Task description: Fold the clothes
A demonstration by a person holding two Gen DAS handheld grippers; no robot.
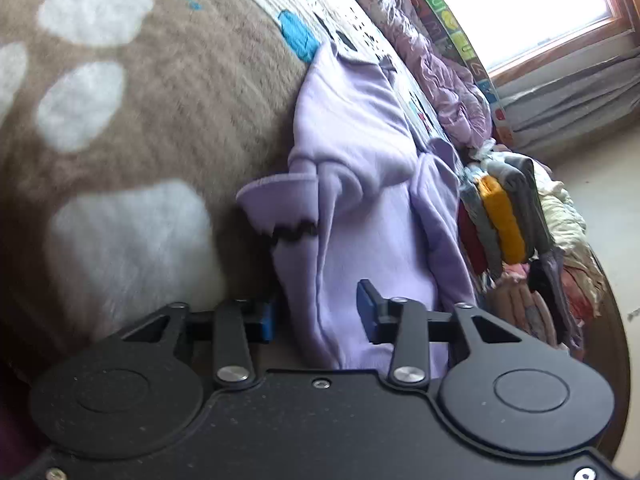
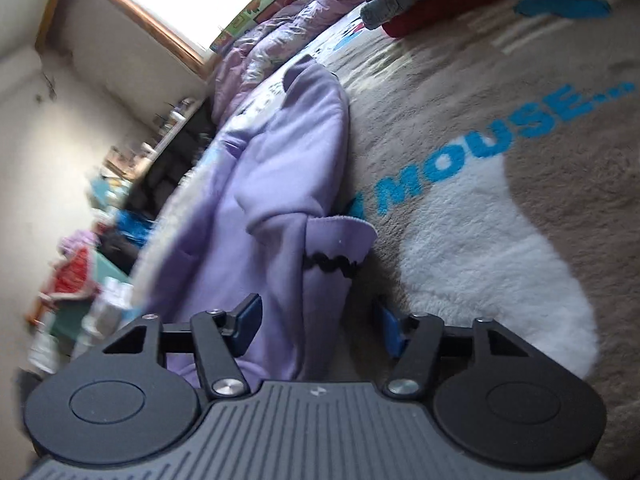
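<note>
My left claw (image 1: 318, 312) wore blue pads (image 1: 267, 318) on black arms, and my right claw (image 2: 316, 326) matched it, blue on black above a grey ribbed body. The sweatshirt (image 1: 360, 208) between them was pale lilac, its cuff (image 1: 280, 204) a shade deeper with a black zigzag trim. The blanket (image 1: 180, 100) beneath was plush taupe-brown with white blotches and bright blue lettering (image 2: 492, 140). The folded stack (image 1: 500, 220) showed mustard yellow, grey and dark red layers. A quilt (image 1: 440, 72) behind was mauve with a faint floral print, and the window frame (image 1: 560, 44) was warm brown wood.
</note>
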